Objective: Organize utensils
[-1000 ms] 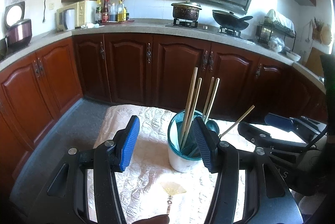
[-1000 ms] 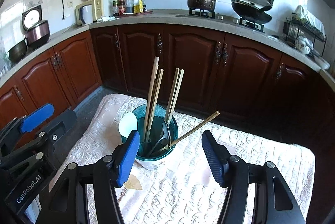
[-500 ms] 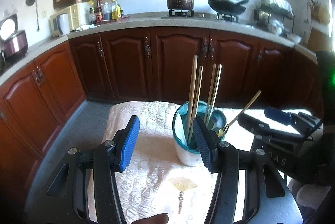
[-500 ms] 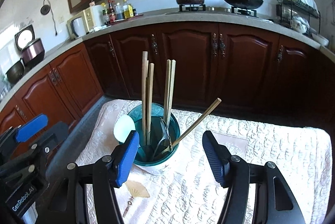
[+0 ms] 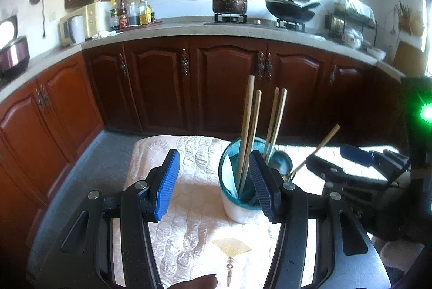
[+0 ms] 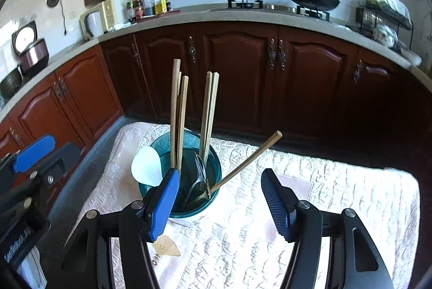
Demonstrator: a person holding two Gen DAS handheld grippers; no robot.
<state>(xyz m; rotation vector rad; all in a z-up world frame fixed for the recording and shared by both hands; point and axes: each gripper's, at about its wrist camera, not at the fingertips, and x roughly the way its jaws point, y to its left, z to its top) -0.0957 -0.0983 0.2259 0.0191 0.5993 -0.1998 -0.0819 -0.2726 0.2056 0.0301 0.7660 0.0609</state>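
Note:
A teal-rimmed white holder cup (image 5: 237, 210) (image 6: 189, 212) stands on a quilted white cloth (image 5: 186, 229) (image 6: 337, 194). It holds several wooden chopsticks (image 5: 247, 124) (image 6: 175, 113), a white spoon (image 6: 145, 170), dark metal utensils (image 6: 199, 181) and one wooden-handled utensil leaning right (image 6: 248, 160) (image 5: 321, 145). My left gripper (image 5: 213, 183) is open and empty, just in front of the cup. My right gripper (image 6: 218, 197) is open and empty, in front of the cup and slightly right. Each gripper shows at the edge of the other's view.
Dark red kitchen cabinets (image 5: 221, 83) run behind the table under a stone counter with a microwave (image 5: 78, 24), bottles (image 5: 132, 12), a pot (image 5: 229, 1) and a wok (image 5: 289, 9). A small fan-shaped charm (image 5: 232, 248) lies on the cloth near me.
Both grippers have drawn back and up a little from the cup, staying open. The utensils in the cup have not moved.

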